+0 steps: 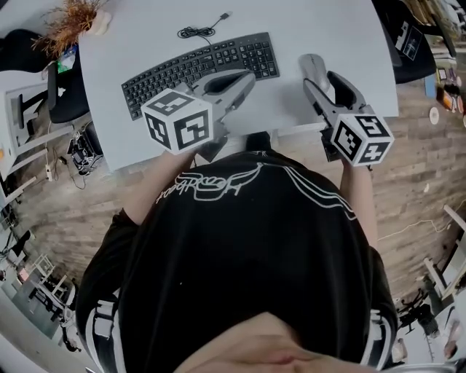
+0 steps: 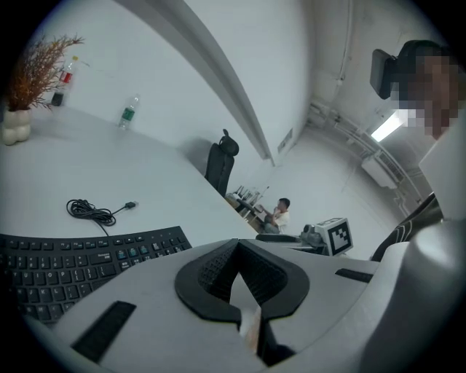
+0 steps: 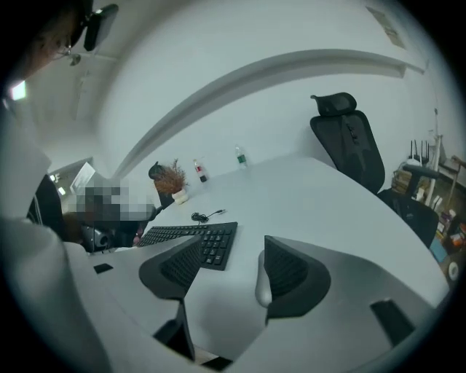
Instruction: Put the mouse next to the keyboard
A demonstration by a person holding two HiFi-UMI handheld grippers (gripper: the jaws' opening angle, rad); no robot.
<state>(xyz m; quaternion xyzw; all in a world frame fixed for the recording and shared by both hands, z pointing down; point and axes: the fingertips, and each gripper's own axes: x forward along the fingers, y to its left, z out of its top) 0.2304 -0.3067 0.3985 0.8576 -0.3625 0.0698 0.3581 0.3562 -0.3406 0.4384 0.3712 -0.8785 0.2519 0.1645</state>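
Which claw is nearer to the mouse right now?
Right. The right claw is open, with the mouse between its jaws, close beside one pad. The left claw is shut over the near edge of the keyboard, away from the mouse.

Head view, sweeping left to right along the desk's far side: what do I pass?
Dried plant → keyboard → mouse → chair, which is past the desk's right edge.

Bare table [image 1: 331, 29] beyond keyboard [image 1: 191, 69], coiled cable [image 1: 195, 32] there
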